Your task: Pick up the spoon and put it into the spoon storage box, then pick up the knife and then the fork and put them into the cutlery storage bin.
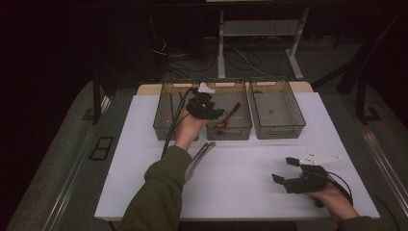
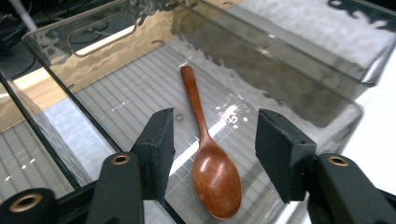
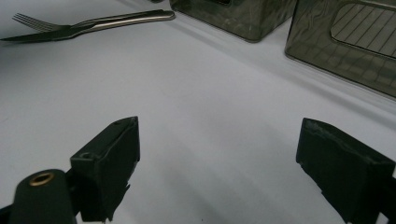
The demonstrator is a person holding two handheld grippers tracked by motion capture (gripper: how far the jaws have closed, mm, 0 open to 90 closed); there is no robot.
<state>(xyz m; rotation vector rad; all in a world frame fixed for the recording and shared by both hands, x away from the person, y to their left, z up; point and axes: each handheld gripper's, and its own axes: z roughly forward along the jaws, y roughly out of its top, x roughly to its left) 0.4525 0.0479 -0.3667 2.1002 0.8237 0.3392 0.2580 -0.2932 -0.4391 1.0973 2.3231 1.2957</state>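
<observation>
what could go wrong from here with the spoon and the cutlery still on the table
The left gripper hangs open low over the wooden spoon in the middle bin; lifting carelessly could snag the spoon or nudge the bin. The fork and knife lie overlapped beside the left forearm, so a sleeve might sweep them, and gripping one may drag the other.

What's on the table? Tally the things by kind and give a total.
Clear bins: 3
Wooden spoon: 1
Fork: 1
Knife: 1
Total: 6
</observation>
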